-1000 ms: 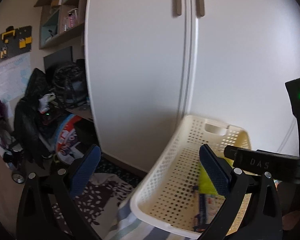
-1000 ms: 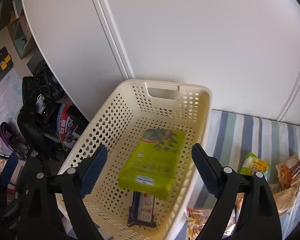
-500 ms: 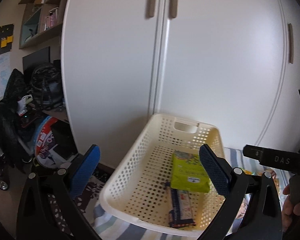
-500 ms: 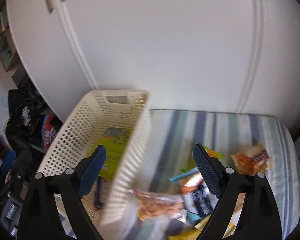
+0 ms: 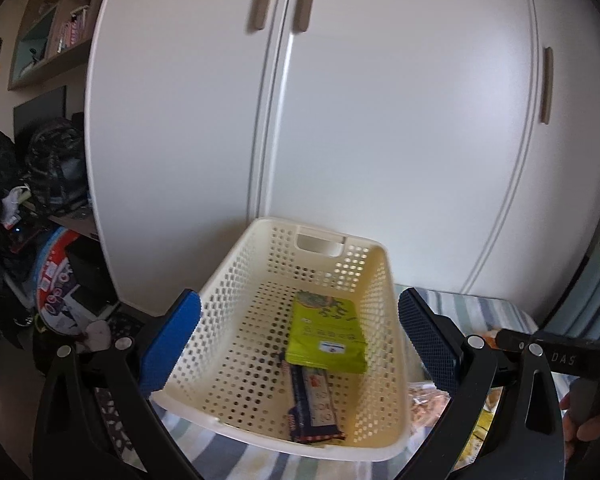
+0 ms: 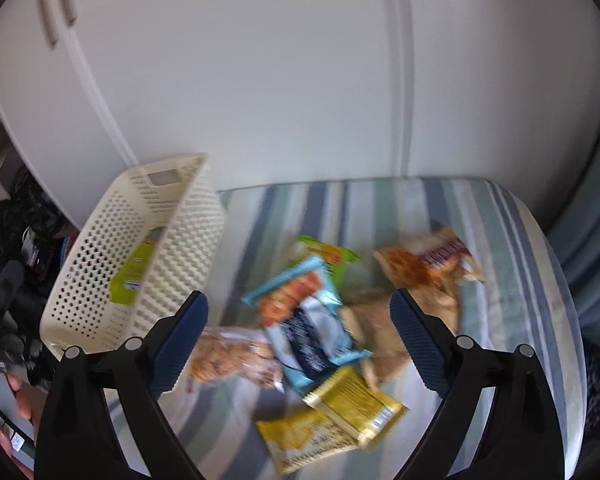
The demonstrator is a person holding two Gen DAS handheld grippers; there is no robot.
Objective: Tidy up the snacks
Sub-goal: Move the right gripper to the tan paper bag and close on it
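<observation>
Basket (image 5: 384, 304) at striped cushion (image 6: 512, 240) edge, beside snacks (image 6: 312, 320)

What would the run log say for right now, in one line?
left tongs: open, empty | right tongs: open, over snack pile | cream perforated plastic basket: green packet, dark bar inside

Left claw (image 5: 298, 342) and right claw (image 6: 298, 338) gape, seemingly empty.

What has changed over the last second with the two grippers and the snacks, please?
The right gripper swung rightward from above the cream basket to above the loose snack packets on the striped cover; the left gripper turned right to face the basket squarely. Both stayed open and empty. The green packet and dark bar remained in the basket.
</observation>
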